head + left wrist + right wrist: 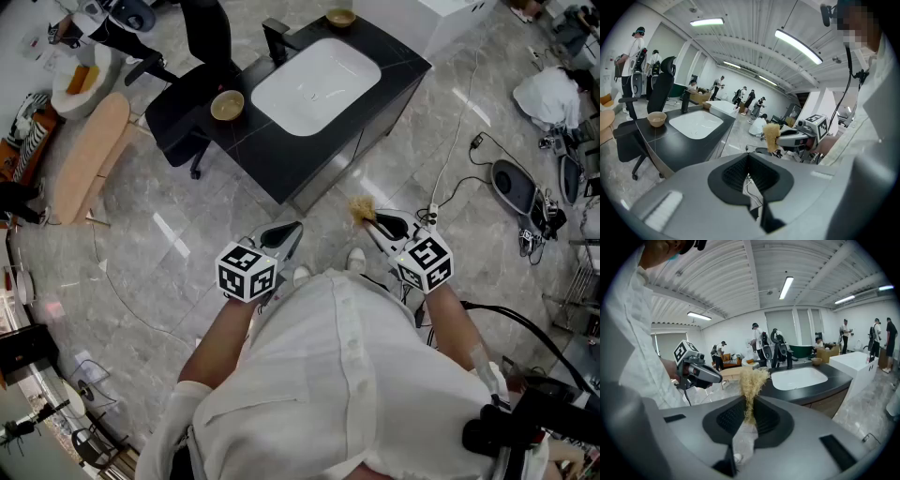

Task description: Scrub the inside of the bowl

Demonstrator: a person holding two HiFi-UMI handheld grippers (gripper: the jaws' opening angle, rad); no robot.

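Note:
A wooden bowl (227,105) (656,118) stands on the black counter (272,155) to the left of the white sink (314,84). A second bowl (340,18) (816,361) sits at the counter's far end. Both grippers are held in front of the person, well short of the counter. My left gripper (291,232) (748,157) is shut with nothing between its jaws. My right gripper (371,223) (751,401) is shut on a straw-coloured scrubber (360,208) (751,383) (771,136), whose fibres stick out past the tips.
A black office chair (187,103) stands against the counter's left side. A long wooden board (89,155) lies further left. Cables and a power strip (433,214) trail on the marble floor at the right. Several people stand far off in the room.

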